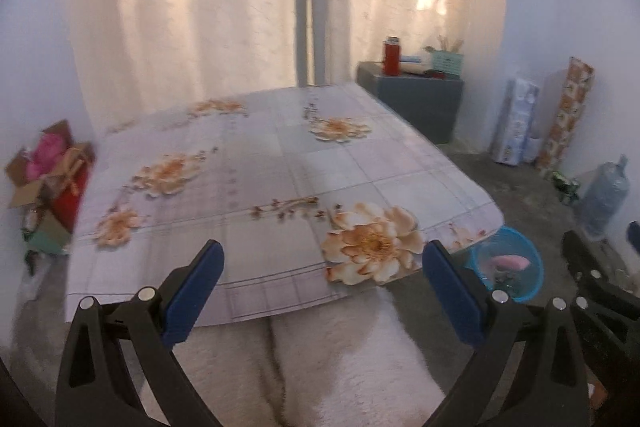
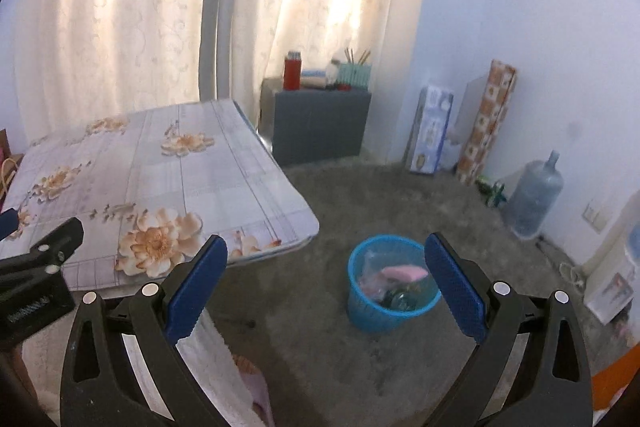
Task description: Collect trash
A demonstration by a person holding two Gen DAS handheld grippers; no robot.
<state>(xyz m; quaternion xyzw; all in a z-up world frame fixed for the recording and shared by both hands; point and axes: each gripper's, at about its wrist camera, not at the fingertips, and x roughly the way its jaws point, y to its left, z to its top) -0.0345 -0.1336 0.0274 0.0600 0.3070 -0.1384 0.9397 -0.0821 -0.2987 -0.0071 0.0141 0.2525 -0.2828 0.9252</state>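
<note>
A blue plastic bin (image 2: 390, 313) stands on the grey floor to the right of the low table (image 2: 132, 163). Inside it lie a pink wrapper (image 2: 402, 273) and some darker scraps. In the right wrist view my right gripper (image 2: 326, 257) hangs open and empty above the floor, with the bin between its fingers further off. My left gripper (image 1: 322, 263) is open and empty over the near edge of the flowered tablecloth (image 1: 256, 163). The bin (image 1: 508, 267) shows past its right finger, and the right gripper's black frame (image 1: 600, 291) shows at the far right.
A dark cabinet (image 2: 320, 123) with a red flask (image 2: 292, 69) stands by the curtains. Boxes (image 2: 432, 129) and a large water bottle (image 2: 534, 199) line the right wall. Cartons (image 1: 48, 183) sit left of the table. White fluffy cloth (image 1: 320, 359) covers a person's lap below.
</note>
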